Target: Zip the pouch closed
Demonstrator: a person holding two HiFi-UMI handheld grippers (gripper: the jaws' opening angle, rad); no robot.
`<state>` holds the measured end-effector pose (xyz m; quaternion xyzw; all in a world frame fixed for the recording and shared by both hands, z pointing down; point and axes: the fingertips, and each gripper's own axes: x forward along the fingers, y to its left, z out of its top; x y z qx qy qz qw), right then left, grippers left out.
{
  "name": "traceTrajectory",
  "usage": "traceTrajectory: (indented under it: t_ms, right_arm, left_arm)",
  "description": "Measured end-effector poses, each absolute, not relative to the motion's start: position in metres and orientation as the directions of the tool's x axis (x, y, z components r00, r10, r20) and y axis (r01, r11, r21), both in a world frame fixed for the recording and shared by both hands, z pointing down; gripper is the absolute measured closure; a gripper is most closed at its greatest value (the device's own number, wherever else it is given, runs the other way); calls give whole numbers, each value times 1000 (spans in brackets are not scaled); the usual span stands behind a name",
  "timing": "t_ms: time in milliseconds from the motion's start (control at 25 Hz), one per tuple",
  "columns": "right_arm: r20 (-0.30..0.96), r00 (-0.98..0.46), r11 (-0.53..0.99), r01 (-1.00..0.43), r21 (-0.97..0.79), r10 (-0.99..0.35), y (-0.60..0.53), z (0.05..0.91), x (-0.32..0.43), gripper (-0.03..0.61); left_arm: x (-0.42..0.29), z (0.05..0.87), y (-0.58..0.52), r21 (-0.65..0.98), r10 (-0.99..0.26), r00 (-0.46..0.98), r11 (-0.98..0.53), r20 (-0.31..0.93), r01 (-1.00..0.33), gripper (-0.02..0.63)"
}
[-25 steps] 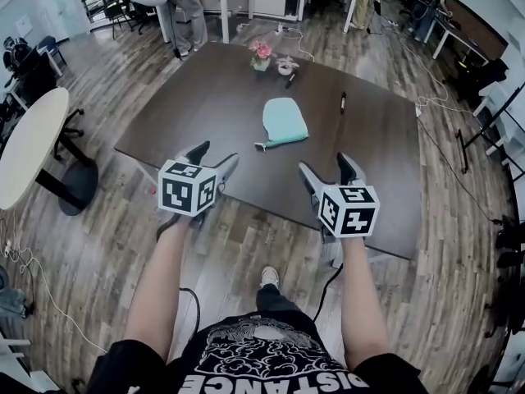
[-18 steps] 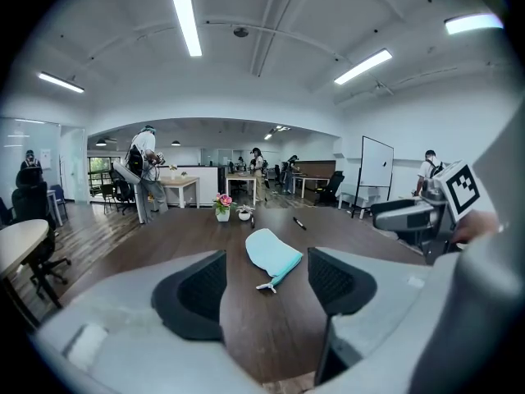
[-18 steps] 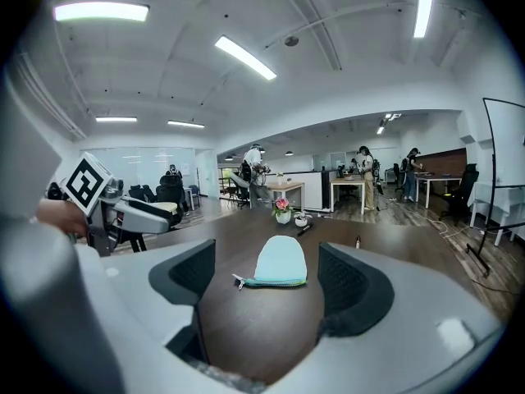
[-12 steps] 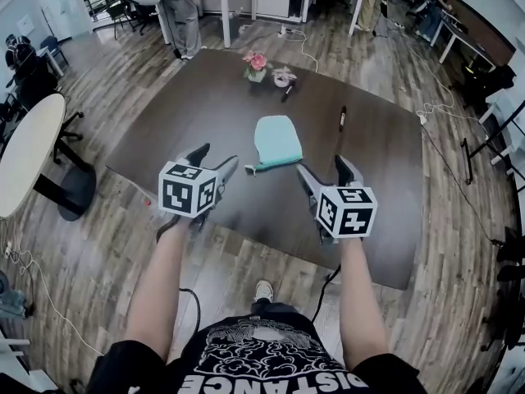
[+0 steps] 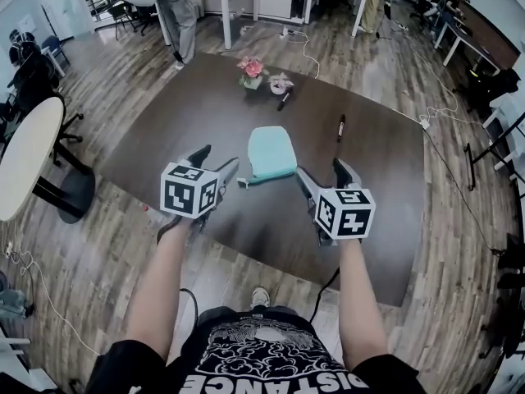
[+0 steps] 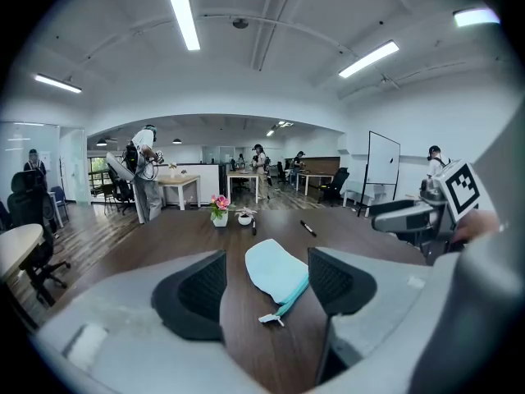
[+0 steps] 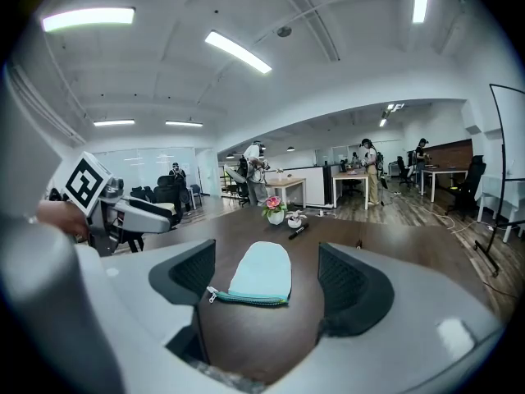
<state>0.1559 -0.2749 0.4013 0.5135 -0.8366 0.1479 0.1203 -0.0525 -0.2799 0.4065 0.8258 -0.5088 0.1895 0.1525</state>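
Left hand-held gripper (image 5: 216,156) and right hand-held gripper (image 5: 321,167) are held open and empty, near the pouch (image 5: 271,152) on the surface (image 5: 205,113). Fabric's probably best pinned while the zipper pull (image 5: 243,183) gets dragged straight.

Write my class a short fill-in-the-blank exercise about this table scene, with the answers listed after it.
1. The left tool and right tool both have their jaws ___.
2. The zipper pull of the pouch lies nearest the ___ tool.
3. The flowers beyond the pouch are ___.
Answers: open; left; pink.
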Motion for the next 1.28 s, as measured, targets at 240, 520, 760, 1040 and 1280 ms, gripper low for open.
traceTrajectory:
  t_ms: [240,520,760,1040,1280]
  right_arm:
    - [354,-440,419,-898,-138,-825,-283,405,155,198]
    - [358,-399,375,-917,-137,-844,-285,409,145,198]
    - [367,-319,295,-948,-123,-874,-288,414,135,198]
    - [384,-211,186,-977,-101,-899,-283,411,122,199]
    - [409,-149,118,-988,-100,-900,-275,424,110,207]
  left_arm:
    - [-52,408,-290,47,-775,412,-447,479,-893,301]
    - [-53,412,-302,46,-745,461,-504,483,-863,301]
    - [-55,422,-320,59,-688,540,-590,486,-805,301]
    - [-56,427,-333,68,-599,629,-695,495,-716,301]
    - [-56,441,-338,73,-525,678,-761,514,-644,301]
